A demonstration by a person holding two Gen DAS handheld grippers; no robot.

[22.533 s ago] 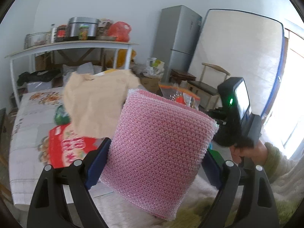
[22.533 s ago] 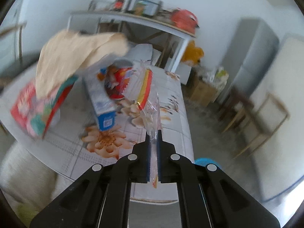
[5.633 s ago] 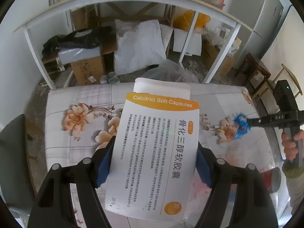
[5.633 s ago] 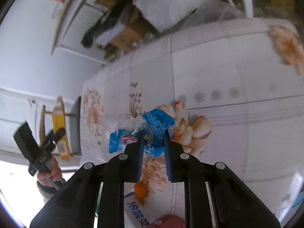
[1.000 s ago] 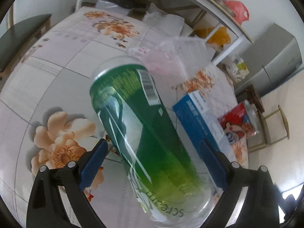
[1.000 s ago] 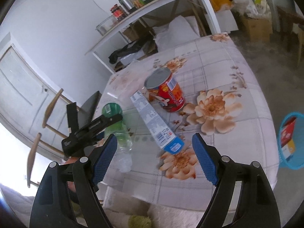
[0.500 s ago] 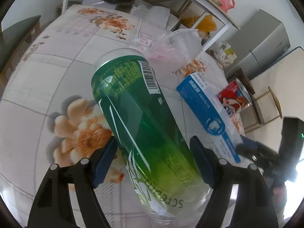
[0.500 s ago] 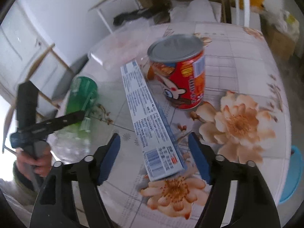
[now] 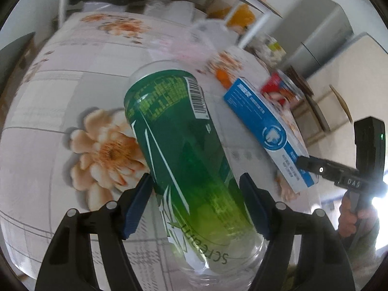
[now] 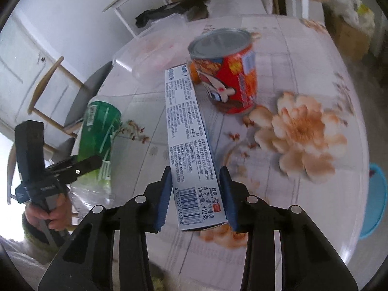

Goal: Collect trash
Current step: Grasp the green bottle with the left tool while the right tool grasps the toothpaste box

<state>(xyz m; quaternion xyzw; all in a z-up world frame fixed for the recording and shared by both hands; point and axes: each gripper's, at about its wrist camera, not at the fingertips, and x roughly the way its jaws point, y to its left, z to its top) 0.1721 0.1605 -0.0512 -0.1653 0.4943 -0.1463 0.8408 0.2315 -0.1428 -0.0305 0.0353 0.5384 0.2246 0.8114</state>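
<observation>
My left gripper [image 9: 195, 206] is shut on a green plastic bottle [image 9: 179, 145] lying over the flowered table [image 9: 48, 77]; it also shows in the right wrist view [image 10: 99, 135]. My right gripper [image 10: 195, 201] has its jaws closed around the near end of a long white and blue toothpaste box [image 10: 189, 145], also seen in the left wrist view [image 9: 269, 131]. A red tin can [image 10: 228, 70] stands just beyond the box.
A clear plastic container [image 10: 150, 51] lies at the far side of the table. A blue bin [image 10: 375, 198] stands on the floor off the table's right edge. A chair [image 10: 55, 92] stands at the left, shelving behind.
My right gripper has moved in and closed its jaws around the near end of the toothpaste box. My left gripper has closed tighter on the green bottle.
</observation>
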